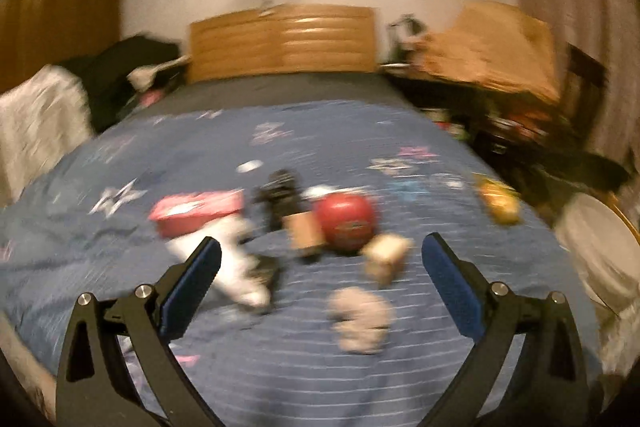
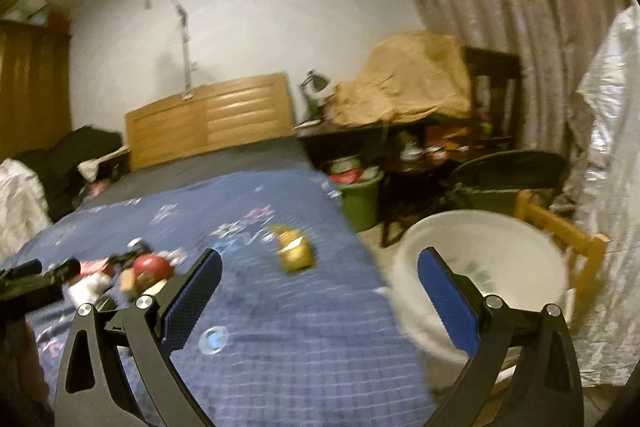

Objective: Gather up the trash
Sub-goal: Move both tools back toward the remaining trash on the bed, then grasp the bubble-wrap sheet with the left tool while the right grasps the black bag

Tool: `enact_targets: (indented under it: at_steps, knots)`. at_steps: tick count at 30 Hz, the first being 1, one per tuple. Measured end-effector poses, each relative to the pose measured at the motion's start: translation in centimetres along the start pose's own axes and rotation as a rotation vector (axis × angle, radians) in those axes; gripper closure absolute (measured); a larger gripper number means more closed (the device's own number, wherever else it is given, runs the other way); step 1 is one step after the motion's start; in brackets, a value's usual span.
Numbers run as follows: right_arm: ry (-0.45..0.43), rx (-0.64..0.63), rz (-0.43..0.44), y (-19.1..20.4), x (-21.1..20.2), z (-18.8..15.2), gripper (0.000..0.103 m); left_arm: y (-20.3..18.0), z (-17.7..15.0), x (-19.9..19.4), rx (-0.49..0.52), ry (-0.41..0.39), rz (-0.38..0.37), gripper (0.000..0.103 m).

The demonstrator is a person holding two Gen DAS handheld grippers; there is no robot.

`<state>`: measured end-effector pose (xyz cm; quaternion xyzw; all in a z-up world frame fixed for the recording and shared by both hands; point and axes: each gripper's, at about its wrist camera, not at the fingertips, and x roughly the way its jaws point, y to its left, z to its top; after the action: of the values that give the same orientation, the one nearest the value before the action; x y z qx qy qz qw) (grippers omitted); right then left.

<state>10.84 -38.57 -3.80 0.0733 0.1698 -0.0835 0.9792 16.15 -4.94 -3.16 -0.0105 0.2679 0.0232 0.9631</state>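
The left gripper (image 1: pixel 321 251) stands spread wide and empty above the blue bedspread (image 1: pixel 280 367), aimed slightly downward at a blurred heap of trash: a red round container (image 1: pixel 346 223), a pink-and-white packet (image 1: pixel 198 213), a small cardboard box (image 1: pixel 386 257) and a crumpled wad (image 1: pixel 360 319) nearest. The right gripper (image 2: pixel 320 267) is likewise released, holding nothing, over the bed's right edge. A yellow wrapper (image 2: pixel 295 250) lies just beyond it; a white tub (image 2: pixel 480 259) sits on the floor to the right.
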Motion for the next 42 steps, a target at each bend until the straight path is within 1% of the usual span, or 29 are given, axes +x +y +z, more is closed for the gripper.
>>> enact_targets:
  at_steps: [3,4,5,7,8,10,13,15,16,17,18,19,20,21,25,27,29,31,33,36,39,42]
  knots:
    - [0.046,-0.03,0.045,2.7,0.7,-1.3,0.005,5.6,-0.1,1.8,-0.151,0.064,0.086,0.006]
    - [0.064,-0.044,0.059,3.6,1.0,-1.8,0.005,7.7,0.0,2.6,-0.229,0.094,0.104,0.006]
    - [0.074,-0.051,0.066,4.1,1.1,-2.0,0.005,9.6,-0.1,3.4,-0.309,0.124,0.107,0.006]
    - [0.101,-0.066,0.083,4.6,1.6,-2.7,0.005,11.9,-0.3,4.8,-0.413,0.168,0.105,0.006]
    - [0.116,-0.072,0.091,5.0,1.8,-3.0,0.005,12.6,-0.4,5.4,-0.444,0.185,0.1,0.006]
    - [0.138,-0.076,0.099,4.9,2.2,-3.6,0.005,12.6,-0.4,6.7,-0.456,0.206,0.089,0.006]
    - [0.171,-0.07,0.1,4.7,2.7,-4.1,0.005,11.6,-0.3,8.6,-0.432,0.242,0.061,0.006]
    - [0.184,-0.065,0.102,4.0,3.1,-4.0,0.005,11.4,-0.5,10.1,-0.425,0.273,0.066,0.006]
    - [0.189,-0.063,0.103,4.0,3.2,-4.0,0.005,11.4,-0.7,11.2,-0.428,0.299,0.066,0.008]
    - [0.197,-0.063,0.108,4.0,3.3,-4.1,0.005,11.6,-0.9,12.3,-0.44,0.33,0.061,0.015]
    - [0.203,-0.065,0.115,4.0,3.3,-4.1,0.005,11.8,-1.2,13.2,-0.461,0.357,0.045,0.041]
    - [0.206,-0.069,0.121,4.0,3.3,-4.1,0.005,12.3,-1.6,14.0,-0.494,0.395,0.001,0.045]
    - [0.21,-0.076,0.13,4.2,3.3,-4.2,0.005,12.8,-1.8,13.8,-0.526,0.394,-0.024,0.046]
    - [0.212,-0.083,0.142,4.4,3.3,-4.3,0.005,13.2,-1.8,13.3,-0.541,0.375,-0.043,0.047]
    - [0.222,-0.098,0.19,5.3,3.2,-4.3,0.005,14.9,-1.9,8.7,-0.534,0.299,-0.066,0.047]
    - [0.222,-0.117,0.217,6.2,3.1,-4.3,0.005,15.6,-2.0,6.4,-0.517,0.269,-0.06,0.047]
    - [0.219,-0.141,0.254,7.3,2.8,-4.2,0.005,16.1,-2.0,4.4,-0.483,0.248,-0.047,0.047]
    - [0.217,-0.167,0.288,8.5,2.4,-4.1,0.005,16.3,-2.2,2.9,-0.429,0.235,-0.012,0.047]
    - [0.215,-0.19,0.321,9.6,2.0,-4.1,0.005,16.5,-2.5,1.9,-0.384,0.239,0.003,0.047]
    - [0.23,-0.219,0.378,11.5,1.7,-4.0,0.005,17.0,-2.7,1.8,-0.309,0.278,0.031,0.047]
    - [0.243,-0.246,0.432,13.6,1.6,-3.9,0.005,17.1,-3.0,2.0,-0.192,0.325,0.057,0.047]
    - [0.256,-0.268,0.478,15.6,1.6,-3.7,0.005,17.7,-2.8,2.4,-0.074,0.34,0.09,0.047]
